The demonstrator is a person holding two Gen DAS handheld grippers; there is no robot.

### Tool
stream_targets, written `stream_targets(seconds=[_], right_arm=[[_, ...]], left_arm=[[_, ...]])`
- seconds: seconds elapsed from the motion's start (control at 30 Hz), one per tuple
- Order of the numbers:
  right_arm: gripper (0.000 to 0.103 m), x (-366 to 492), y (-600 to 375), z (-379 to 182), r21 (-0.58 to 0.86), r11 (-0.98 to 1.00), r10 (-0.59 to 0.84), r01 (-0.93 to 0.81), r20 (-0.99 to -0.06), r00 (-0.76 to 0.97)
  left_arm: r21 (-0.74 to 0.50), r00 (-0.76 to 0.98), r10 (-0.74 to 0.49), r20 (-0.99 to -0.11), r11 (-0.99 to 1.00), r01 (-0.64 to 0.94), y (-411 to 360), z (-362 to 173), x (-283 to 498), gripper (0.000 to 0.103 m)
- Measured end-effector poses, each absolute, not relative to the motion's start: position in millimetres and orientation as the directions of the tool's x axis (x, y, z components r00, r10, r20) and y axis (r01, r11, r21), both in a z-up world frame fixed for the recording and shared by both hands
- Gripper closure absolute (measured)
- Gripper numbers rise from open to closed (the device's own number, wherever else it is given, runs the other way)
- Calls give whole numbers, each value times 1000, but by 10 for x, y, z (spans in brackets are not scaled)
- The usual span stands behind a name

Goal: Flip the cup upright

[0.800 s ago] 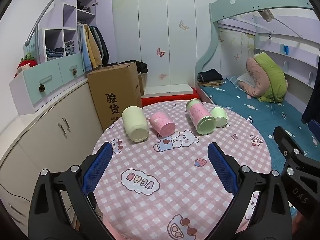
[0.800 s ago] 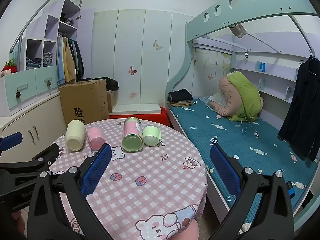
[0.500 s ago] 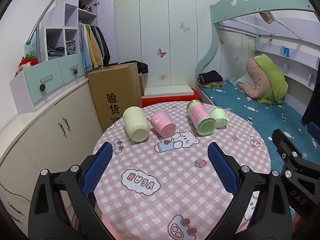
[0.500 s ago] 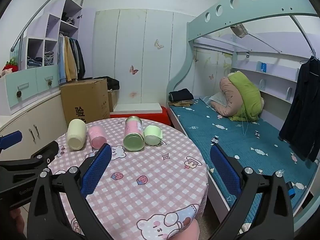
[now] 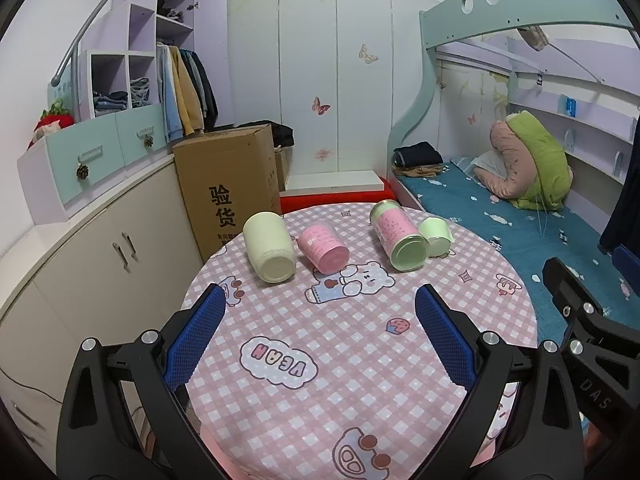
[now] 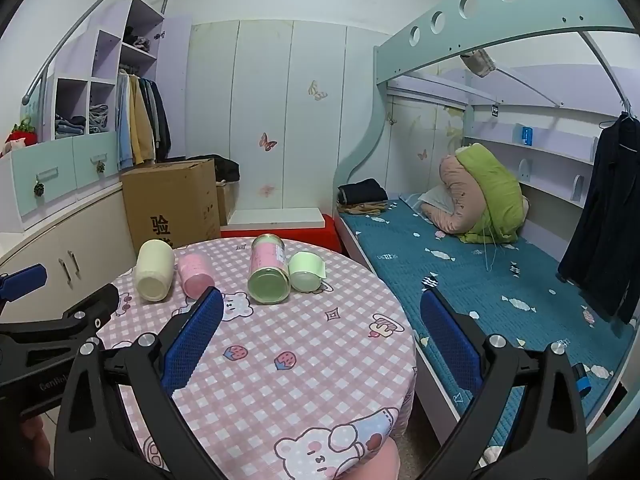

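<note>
Observed change over the last second: slight. Both wrist views show the cups a little larger and nearer than in the earlier frames, so both grippers are creeping forward over the round table (image 5: 496,280); nothing on it has moved.

Four cups lie on their sides in a row at the far half of the table, bases toward the cameras: a cream cup (image 5: 269,246), just beside it a pink cup (image 5: 323,249), then, apart from these, a tall pink-and-green cup (image 5: 398,235) with a small pale green cup (image 5: 435,235) touching or nearly touching its right side.

The left gripper (image 5: 320,338) has its fingers spread wide, holding nothing, well short of the row. The right gripper (image 6: 322,338) is likewise spread and empty, its centre line falling near the tall cup and the small green one.

Judgement: approach stage only; no cup contacted, none upright. Which cup is intended cannot be told. The touching pair on the right risks being disturbed together
</note>
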State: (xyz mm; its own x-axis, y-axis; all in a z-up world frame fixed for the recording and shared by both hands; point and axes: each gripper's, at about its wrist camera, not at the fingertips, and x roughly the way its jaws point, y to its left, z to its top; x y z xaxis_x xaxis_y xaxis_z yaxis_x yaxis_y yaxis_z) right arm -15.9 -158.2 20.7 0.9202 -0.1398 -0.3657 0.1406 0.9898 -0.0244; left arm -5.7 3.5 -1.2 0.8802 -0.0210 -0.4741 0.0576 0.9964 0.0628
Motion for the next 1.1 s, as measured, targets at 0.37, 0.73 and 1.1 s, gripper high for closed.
stream_targets(seconds=[0.37, 0.73, 1.1], right_arm=[[8, -165, -1576, 204, -25, 990, -141, 142, -365, 920], [8, -167, -1570, 219, -23, 990, -141, 143, -367, 919], [8, -166, -1566, 155, -16, 990, -136, 140, -368, 920]], left_arm=[[57, 877, -17, -480, 997, 50, 75, -21, -48, 8], [51, 881, -14, -474, 998, 43, 112, -52, -35, 8], [54, 886, 0, -464, 998, 28, 135, -25, -40, 8]])
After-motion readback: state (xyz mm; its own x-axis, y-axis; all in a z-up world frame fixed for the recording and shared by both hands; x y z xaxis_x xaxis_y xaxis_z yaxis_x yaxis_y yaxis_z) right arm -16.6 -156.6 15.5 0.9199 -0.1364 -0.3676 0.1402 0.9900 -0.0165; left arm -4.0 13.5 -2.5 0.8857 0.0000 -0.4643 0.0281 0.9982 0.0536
